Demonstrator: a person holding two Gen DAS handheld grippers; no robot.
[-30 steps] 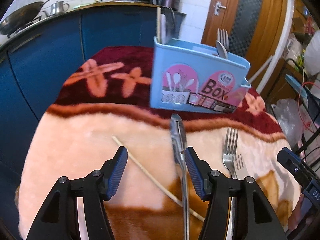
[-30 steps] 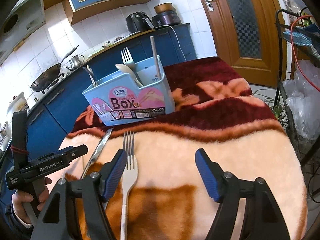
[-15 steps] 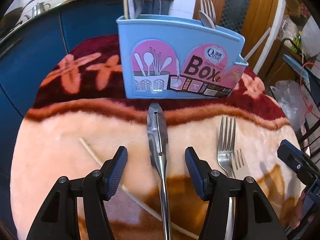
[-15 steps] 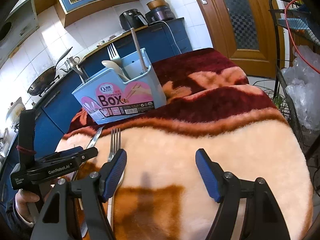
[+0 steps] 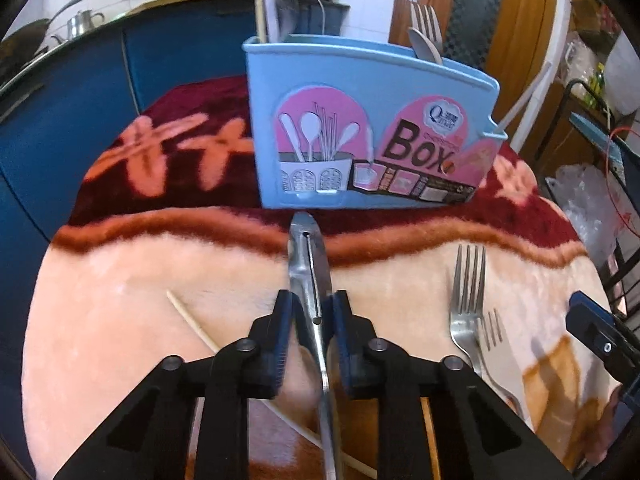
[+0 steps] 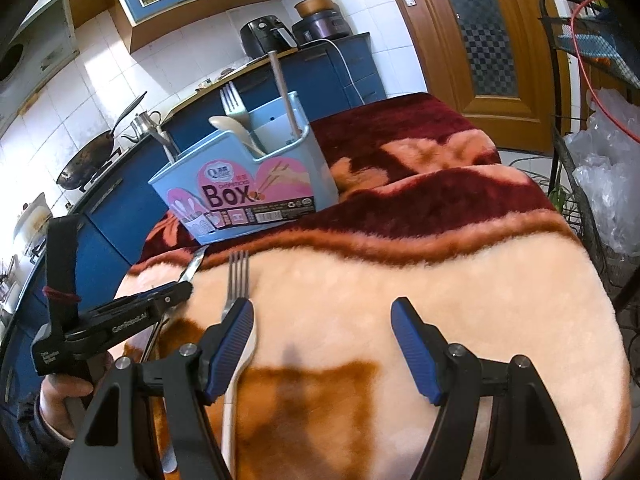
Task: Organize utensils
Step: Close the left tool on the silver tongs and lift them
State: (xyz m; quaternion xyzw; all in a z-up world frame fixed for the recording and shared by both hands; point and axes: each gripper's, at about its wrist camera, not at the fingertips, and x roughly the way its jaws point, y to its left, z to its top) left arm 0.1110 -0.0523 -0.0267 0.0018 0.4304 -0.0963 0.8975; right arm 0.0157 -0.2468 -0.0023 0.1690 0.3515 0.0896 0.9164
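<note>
The task looked partly done. The light-blue plastic utensil box with the pink "Box" label (image 5: 372, 128) stood at the far side of the desk, on the dark red band of the plush peach-and-maroon blanket (image 6: 440, 280), and already held a fork, a pale spoon and a wooden chopstick, all upright.

The left gripper (image 5: 310, 322) had its blue pads pressed against the sides of the slotted steel peeler-like utensil (image 5: 310, 264), whose tip lay just short of the box. Judging by that, this piece was in hand for loading next. The right gripper (image 6: 322, 344) stood wide and held nothing, its left pad above the steel fork (image 5: 466, 292).

Left on the blanket were that fork, a paler fork (image 5: 494, 344) touching it, and a thin wooden chopstick (image 5: 192, 322) to the left.

The box's inner dividers were hidden in the left view, so which compartments were filled was unclear. The gripped utensil's handle ran out of frame, and whether it had lifted off the blanket could not be told.
</note>
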